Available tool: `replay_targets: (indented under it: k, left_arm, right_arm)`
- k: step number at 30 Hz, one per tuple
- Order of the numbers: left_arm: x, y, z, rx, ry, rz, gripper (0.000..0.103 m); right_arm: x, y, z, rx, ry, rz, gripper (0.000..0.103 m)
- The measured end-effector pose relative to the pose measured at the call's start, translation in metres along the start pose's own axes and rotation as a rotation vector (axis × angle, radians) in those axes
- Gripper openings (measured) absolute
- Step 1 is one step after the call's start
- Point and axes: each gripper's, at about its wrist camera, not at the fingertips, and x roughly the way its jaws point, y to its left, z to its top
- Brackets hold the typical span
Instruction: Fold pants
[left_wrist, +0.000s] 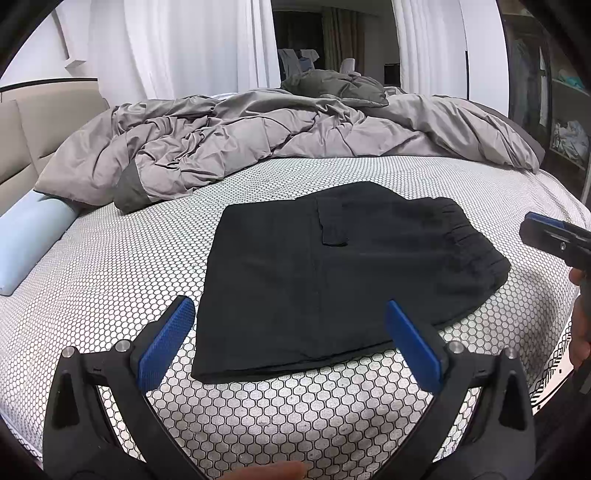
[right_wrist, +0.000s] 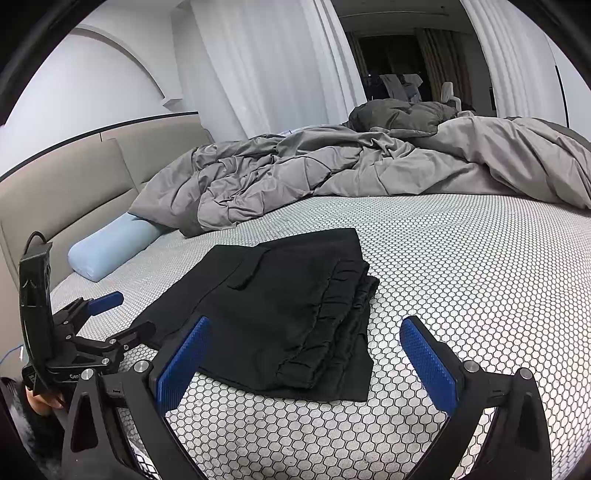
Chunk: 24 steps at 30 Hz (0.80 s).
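Black pants (left_wrist: 332, 273) lie folded into a flat rectangle on the honeycomb-patterned sheet (left_wrist: 110, 280), cargo pocket up and the gathered waistband (left_wrist: 469, 247) toward the right. My left gripper (left_wrist: 290, 343) hovers open just before the near edge of the pants, holding nothing. At the right edge of this view my right gripper (left_wrist: 554, 236) shows in part, beside a hand. In the right wrist view the pants (right_wrist: 288, 314) lie ahead with the waistband (right_wrist: 332, 332) nearest. My right gripper (right_wrist: 306, 362) is open and empty over that end. The left gripper (right_wrist: 122, 317) stands open at the left.
A crumpled grey duvet (left_wrist: 258, 140) covers the far half of the bed. A light blue bolster pillow (left_wrist: 29, 236) lies at the left against the beige headboard (right_wrist: 74, 184). White curtains (left_wrist: 199, 44) hang behind. The mattress edge falls away at the near right (left_wrist: 546, 384).
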Motion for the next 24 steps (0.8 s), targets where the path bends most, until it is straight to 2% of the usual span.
replay_targets:
  k: [24]
  left_arm:
    - [-0.0007, 0.0026, 0.0004, -0.018, -0.017, 0.004, 0.102]
  right_arm:
    - [0.0009, 0.0033, 0.0, -0.042, 0.002, -0.01, 0.103]
